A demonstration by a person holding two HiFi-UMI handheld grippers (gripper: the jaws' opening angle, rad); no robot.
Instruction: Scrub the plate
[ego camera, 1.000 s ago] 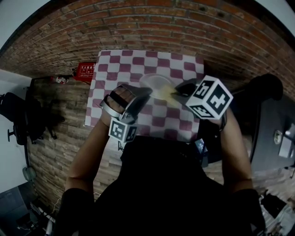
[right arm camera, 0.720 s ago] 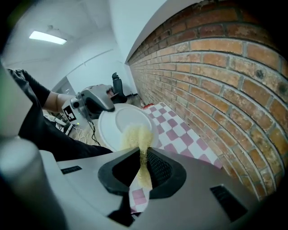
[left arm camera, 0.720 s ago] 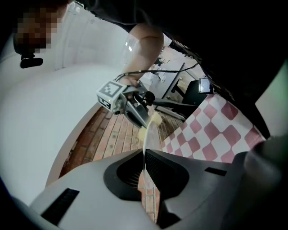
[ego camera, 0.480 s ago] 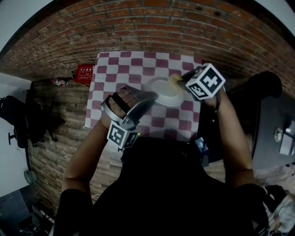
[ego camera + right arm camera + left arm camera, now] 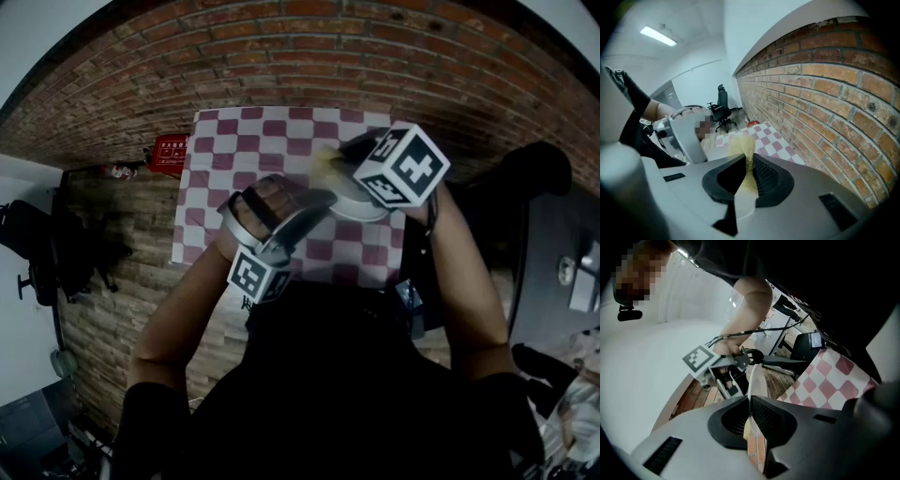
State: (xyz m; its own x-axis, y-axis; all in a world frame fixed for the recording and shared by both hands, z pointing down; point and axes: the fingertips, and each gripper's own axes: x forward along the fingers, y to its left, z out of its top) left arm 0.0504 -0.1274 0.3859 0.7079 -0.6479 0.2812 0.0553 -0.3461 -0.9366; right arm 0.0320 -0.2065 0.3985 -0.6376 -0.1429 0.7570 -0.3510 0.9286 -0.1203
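Note:
A white plate (image 5: 367, 208) is held above the checkered table (image 5: 234, 131). My left gripper (image 5: 323, 200) is shut on its near rim. In the left gripper view the plate (image 5: 753, 376) runs edge-on between the jaws of the left gripper (image 5: 750, 401). My right gripper (image 5: 345, 155) is shut on a yellow sponge (image 5: 327, 165) at the plate's far left part, and its marker cube (image 5: 401, 165) hides much of the plate. In the right gripper view the sponge (image 5: 742, 146) is pinched between the jaws of the right gripper (image 5: 749, 161), with the left gripper (image 5: 686, 133) beyond it.
A brick wall (image 5: 328, 56) stands behind the table. A red object (image 5: 172, 148) lies on the floor at the table's left. A black office chair (image 5: 28, 234) stands further left, and a dark table (image 5: 562, 272) with small items is at the right.
The right gripper has carried the sponge from the plate's right side up and leftward over the plate. The left gripper and the plate have shifted slightly right.

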